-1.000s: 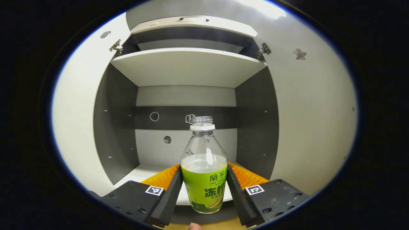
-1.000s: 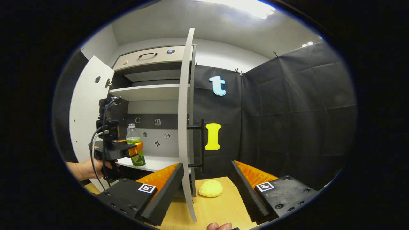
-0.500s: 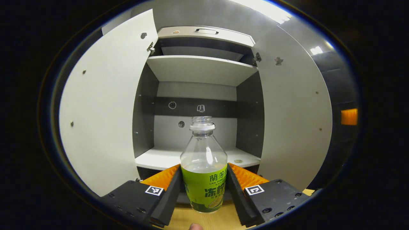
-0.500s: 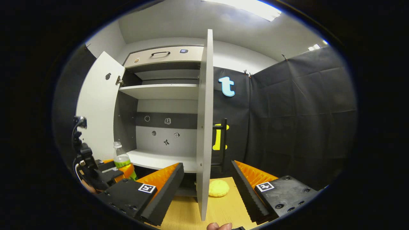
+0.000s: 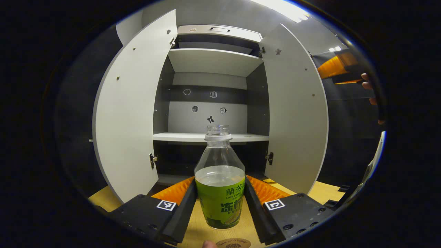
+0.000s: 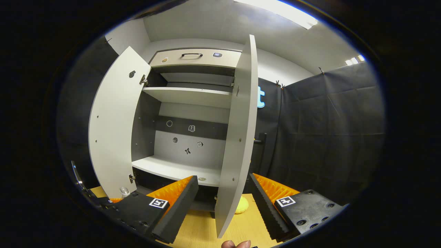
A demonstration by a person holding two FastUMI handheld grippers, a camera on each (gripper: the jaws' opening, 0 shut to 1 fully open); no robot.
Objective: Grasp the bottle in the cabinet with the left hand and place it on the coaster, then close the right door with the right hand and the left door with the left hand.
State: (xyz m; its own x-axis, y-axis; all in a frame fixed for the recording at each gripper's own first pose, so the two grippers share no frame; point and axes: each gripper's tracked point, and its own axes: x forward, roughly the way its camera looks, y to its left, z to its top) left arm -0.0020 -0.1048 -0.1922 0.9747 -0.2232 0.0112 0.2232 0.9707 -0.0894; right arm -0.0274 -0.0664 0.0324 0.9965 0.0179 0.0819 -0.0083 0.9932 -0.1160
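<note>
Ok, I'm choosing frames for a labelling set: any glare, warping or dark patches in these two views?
Left gripper view: ceiling light blows out at the top, cabinet doors bow outward from fisheye, bottle stays sharp. Right gripper view: same ceiling glare, right door curves, and the space under the lower shelf is deep in shadow.

A: Non-task items, right gripper view?
B: Yellow lumpy object [image 6: 242, 205] on the wooden desk [image 6: 200, 230], lower centre. Ceiling light strip [image 6: 275, 13] along the top.

A: And the small stuff?
B: Small stickers [image 6: 187, 150] at mid-frame. A drawer front with a dark handle [image 6: 192, 54] sits upper centre.

A: Left gripper view?
B: Same stickers [image 5: 210, 119] centre; desk [image 5: 320, 191] lower right.
</note>
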